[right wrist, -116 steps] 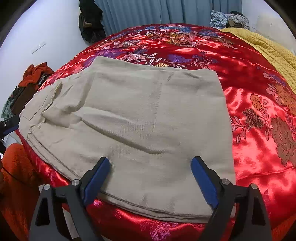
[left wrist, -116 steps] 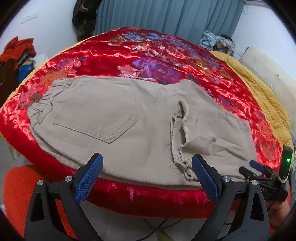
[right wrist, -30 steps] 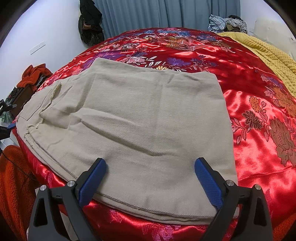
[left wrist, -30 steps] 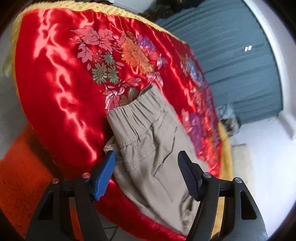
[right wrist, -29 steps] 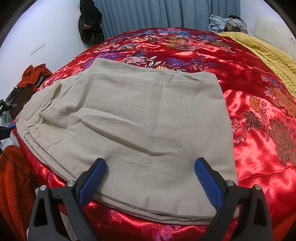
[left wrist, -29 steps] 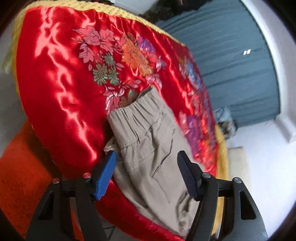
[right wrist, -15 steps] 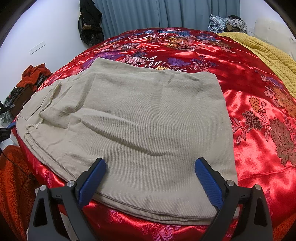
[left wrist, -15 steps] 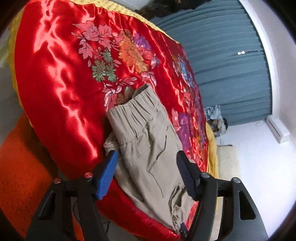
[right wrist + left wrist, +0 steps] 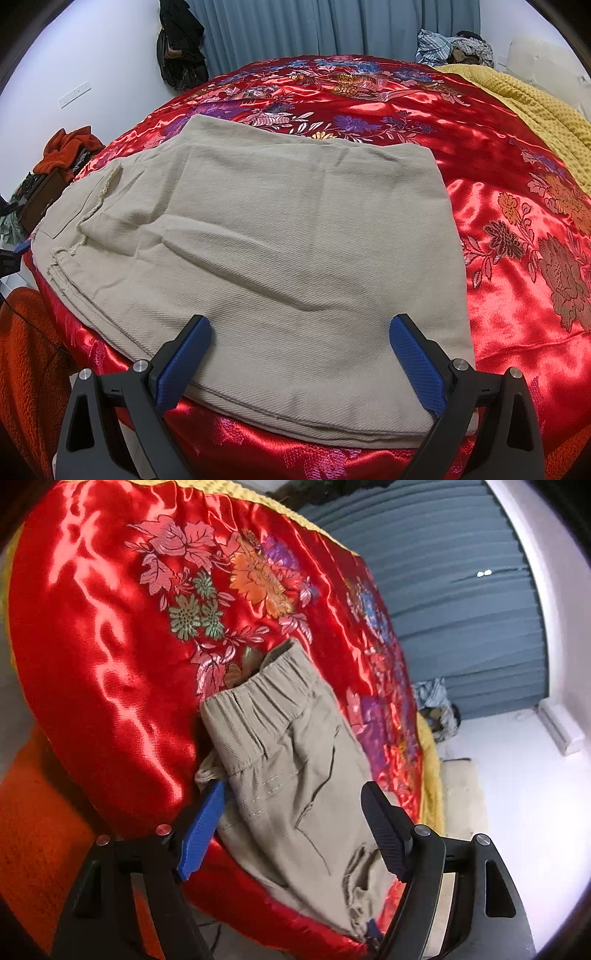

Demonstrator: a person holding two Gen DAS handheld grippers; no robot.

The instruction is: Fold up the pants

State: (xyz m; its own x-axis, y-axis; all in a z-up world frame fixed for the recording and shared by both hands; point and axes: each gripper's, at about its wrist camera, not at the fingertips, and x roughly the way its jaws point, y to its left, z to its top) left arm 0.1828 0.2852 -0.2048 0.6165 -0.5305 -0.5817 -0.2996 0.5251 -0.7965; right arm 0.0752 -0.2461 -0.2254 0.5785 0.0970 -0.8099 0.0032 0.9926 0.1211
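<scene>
Beige twill pants (image 9: 295, 240) are lying folded on a glossy red satin bedspread (image 9: 498, 177) embroidered with flowers, covering a bed. The cloth is showing a fine diagonal weave, soft creases and a frayed raw hem at one end. Folded, the pants are forming a broad, roughly rectangular slab with a gathered elastic waistband (image 9: 258, 701) at one end, just ahead of the left gripper (image 9: 295, 827). The long axis is running from that waistband toward the folded edge in front of the right gripper (image 9: 299, 362). The left jaws are opening, straddling the waistband end without pressing it. The right jaws are standing wide and released over the near edge of the pants. A yellow knitted blanket (image 9: 535, 107) is lying beyond the right jaws.
</scene>
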